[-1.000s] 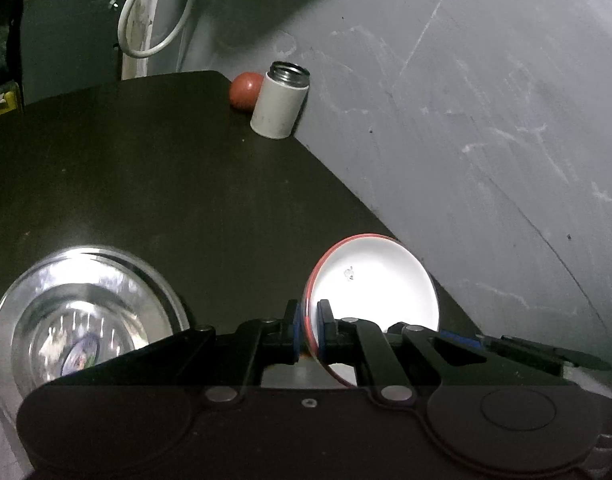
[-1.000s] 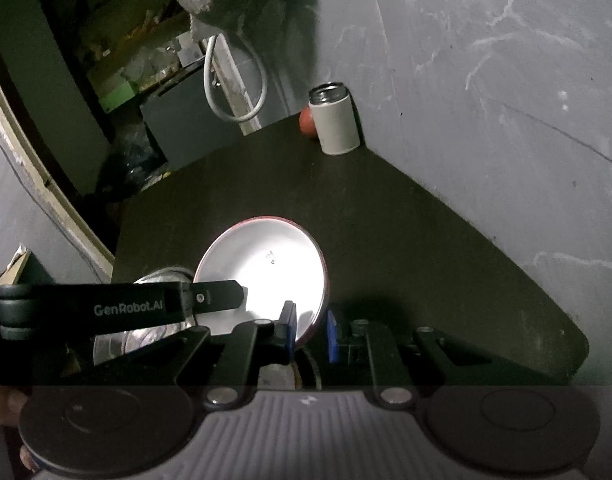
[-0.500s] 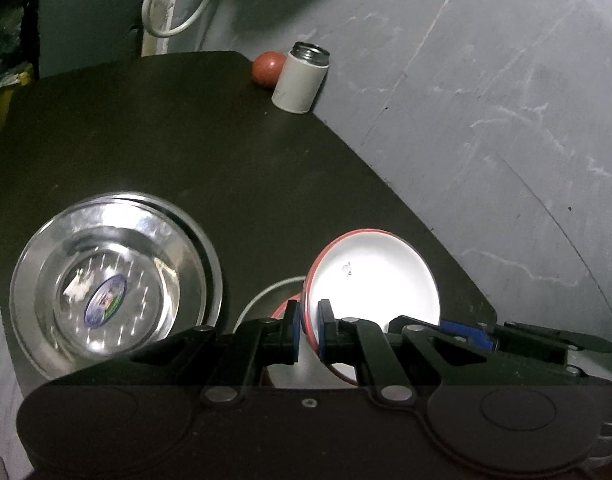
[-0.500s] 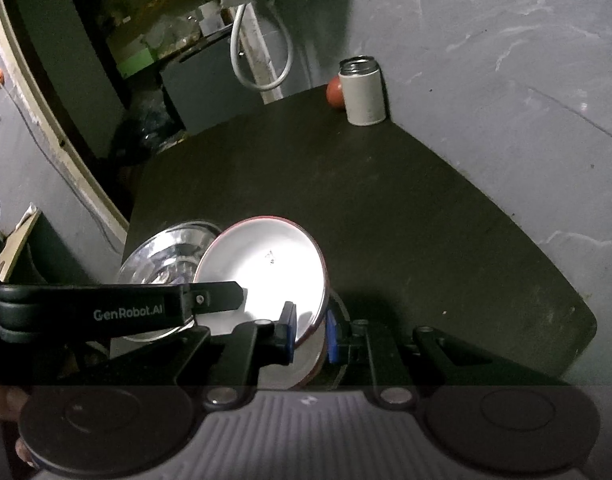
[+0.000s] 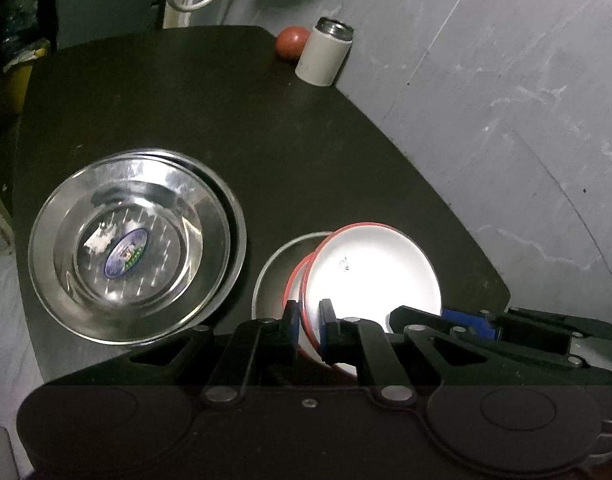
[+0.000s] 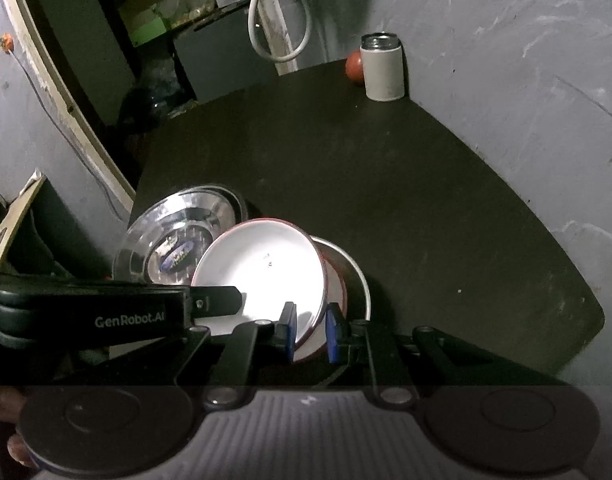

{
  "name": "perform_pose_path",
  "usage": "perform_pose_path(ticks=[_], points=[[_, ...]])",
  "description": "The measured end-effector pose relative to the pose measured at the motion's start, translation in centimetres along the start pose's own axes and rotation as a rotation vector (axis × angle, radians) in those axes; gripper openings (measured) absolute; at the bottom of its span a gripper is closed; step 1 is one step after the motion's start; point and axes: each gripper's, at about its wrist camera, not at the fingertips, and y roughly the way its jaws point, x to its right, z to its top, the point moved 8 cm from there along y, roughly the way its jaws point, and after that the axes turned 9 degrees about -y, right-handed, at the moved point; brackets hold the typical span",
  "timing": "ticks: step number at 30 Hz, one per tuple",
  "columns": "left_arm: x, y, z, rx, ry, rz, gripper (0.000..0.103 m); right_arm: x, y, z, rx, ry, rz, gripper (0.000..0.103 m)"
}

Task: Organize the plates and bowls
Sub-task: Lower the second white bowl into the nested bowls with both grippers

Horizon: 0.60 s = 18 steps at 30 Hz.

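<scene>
A white bowl with a red rim (image 5: 378, 276) (image 6: 258, 272) hangs tilted over the near part of the dark table (image 5: 266, 140). My left gripper (image 5: 308, 320) is shut on its left rim. My right gripper (image 6: 311, 328) is shut on the opposite rim. Just under it sits a second red-rimmed bowl (image 5: 294, 284) (image 6: 338, 284) inside a steel bowl (image 5: 274, 268) (image 6: 360, 280). To the left stands a stack of shiny steel bowls (image 5: 126, 248) (image 6: 178, 216), the top one with a sticker in its bottom.
At the table's far corner a white canister with a metal top (image 5: 324, 56) (image 6: 382, 68) stands against a red ball (image 5: 292, 42) (image 6: 354, 66). A grey wall (image 5: 506, 120) runs along the table's right edge. A white cable loop (image 6: 278, 20) hangs behind the table.
Both grippers drew back toward the table's near edge with the white bowl in them. The nested bowls beneath and the whole steel stack have come into view.
</scene>
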Motion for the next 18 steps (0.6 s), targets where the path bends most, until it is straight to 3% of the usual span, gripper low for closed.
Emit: perform_pose_path(ticks=[18], points=[[-0.44,0.92,-0.35,-0.036,-0.002,0.026,0.011,-0.07,0.77,-0.02,-0.033,-0.012,0.000,0.017]])
